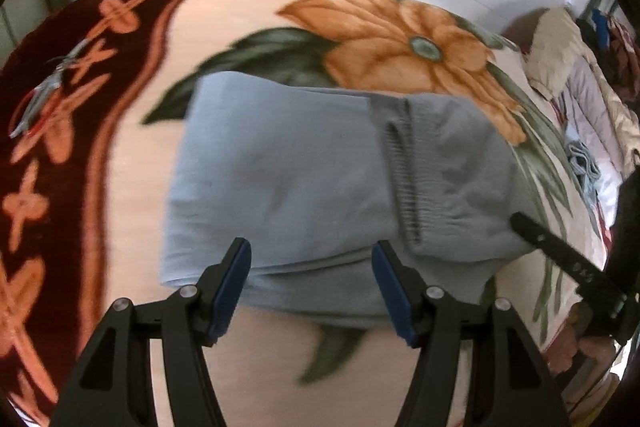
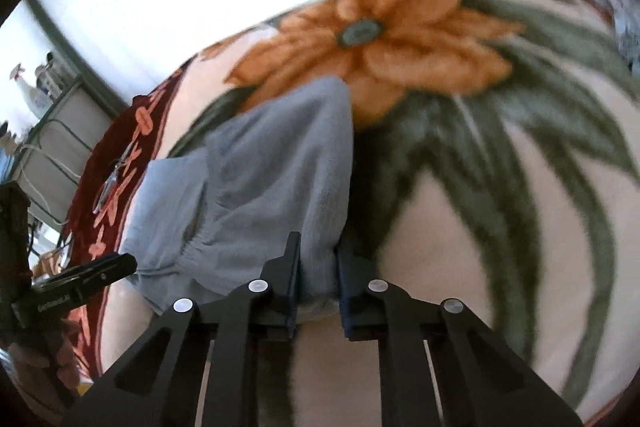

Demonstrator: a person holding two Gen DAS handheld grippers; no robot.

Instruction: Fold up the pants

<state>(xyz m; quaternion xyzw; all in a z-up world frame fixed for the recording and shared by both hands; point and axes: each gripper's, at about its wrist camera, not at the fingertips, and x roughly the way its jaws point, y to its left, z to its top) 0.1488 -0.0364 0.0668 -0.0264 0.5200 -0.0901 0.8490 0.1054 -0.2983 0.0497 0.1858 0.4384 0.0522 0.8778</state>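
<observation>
Beneath our grippers lay a floral blanket [image 1: 132, 187], dark red border at the frame's left, orange flower at upper right. Mid-frame sat the blue pants [image 1: 288, 179], already a compact folded bundle whose long axis ran left to right, ribbed waistband [image 1: 404, 179] toward the right. Our left gripper [image 1: 311, 287] stood spread wide over the near edge, holding nothing. Our right gripper [image 2: 318, 267] pinched the waistband-end corner, probably to square the fold.

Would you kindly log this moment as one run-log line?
task: fold pants | left tongs: open, over folded light-blue pants | right tongs: shut on pants edge | surface: floral blanket
</observation>
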